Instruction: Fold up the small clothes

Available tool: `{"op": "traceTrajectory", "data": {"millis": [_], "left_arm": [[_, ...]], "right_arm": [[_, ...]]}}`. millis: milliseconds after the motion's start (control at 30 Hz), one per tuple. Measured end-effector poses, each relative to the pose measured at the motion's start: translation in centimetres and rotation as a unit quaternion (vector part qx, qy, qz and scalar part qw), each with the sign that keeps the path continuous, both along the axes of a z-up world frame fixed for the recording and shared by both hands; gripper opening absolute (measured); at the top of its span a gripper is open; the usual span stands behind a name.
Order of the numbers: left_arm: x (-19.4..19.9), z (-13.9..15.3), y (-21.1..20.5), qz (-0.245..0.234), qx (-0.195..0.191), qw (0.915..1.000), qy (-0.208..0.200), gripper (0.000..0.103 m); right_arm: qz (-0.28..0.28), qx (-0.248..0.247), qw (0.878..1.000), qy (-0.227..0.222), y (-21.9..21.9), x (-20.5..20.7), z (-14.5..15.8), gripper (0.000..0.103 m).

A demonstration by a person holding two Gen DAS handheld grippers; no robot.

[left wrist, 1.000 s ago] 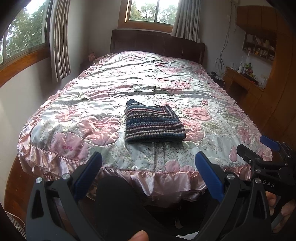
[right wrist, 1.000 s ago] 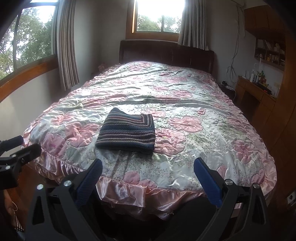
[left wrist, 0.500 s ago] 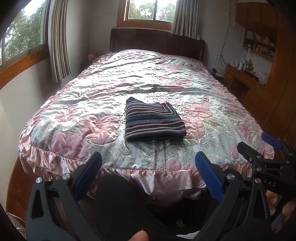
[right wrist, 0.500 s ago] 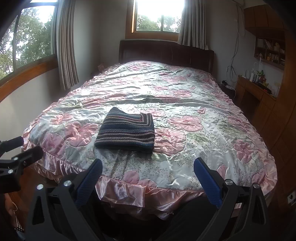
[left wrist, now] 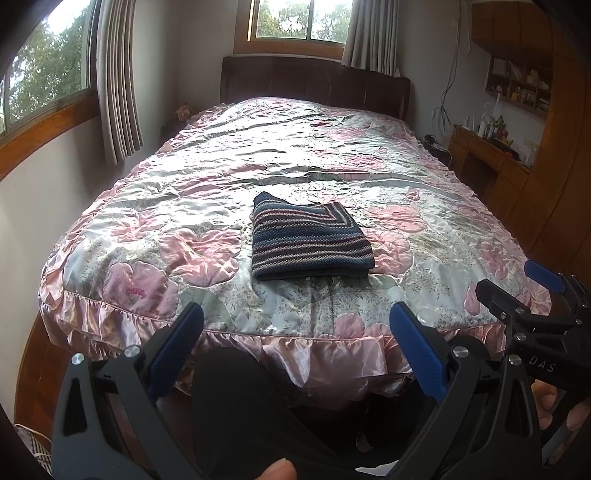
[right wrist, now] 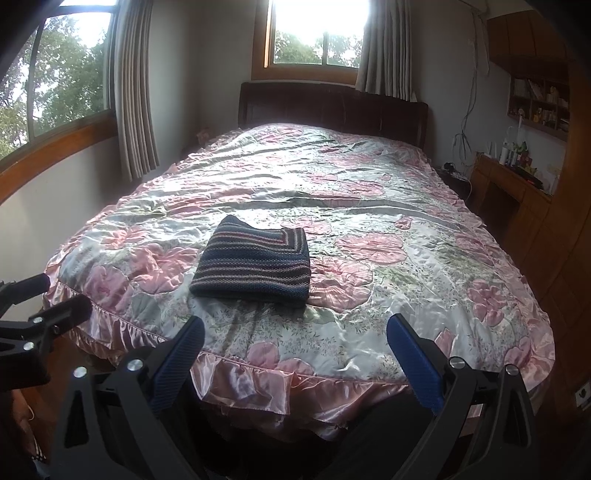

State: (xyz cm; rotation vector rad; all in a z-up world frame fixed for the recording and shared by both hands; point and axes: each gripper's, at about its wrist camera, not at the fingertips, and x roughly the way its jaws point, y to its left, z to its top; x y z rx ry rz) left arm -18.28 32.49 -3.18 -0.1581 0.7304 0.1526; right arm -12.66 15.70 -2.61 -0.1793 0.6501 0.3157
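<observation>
garment: 1 striped knit piece (left wrist: 310, 240), folded into a flat rectangle, lying on the bedspread (left wrist: 229, 166) near the foot of the bed
left gripper (left wrist: 295, 325): fingers spread wide, empty, off the bed edge
right gripper (right wrist: 295, 334): fingers spread wide, empty, off the bed edge

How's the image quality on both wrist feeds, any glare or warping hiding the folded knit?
Left wrist view: even light, folded knit sharp, bedspread sheen mild, edges bowed by fisheye. Right wrist view: far window blown out, satin glare mid-bed, knit still readable, corners dark. Both tongs, left and right, open and clear of it.
</observation>
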Motion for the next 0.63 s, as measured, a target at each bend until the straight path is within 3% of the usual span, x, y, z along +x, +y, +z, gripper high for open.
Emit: {"op": "traceTrajectory", "data": {"millis": [633], "left_arm": [[0.01, -0.11, -0.26, -0.001, 0.003, 1.0, 0.002, 0.1]], "right_arm": [[-0.003, -0.001, 1.0, 0.004, -0.27, -0.05, -0.25, 0.099]]}}
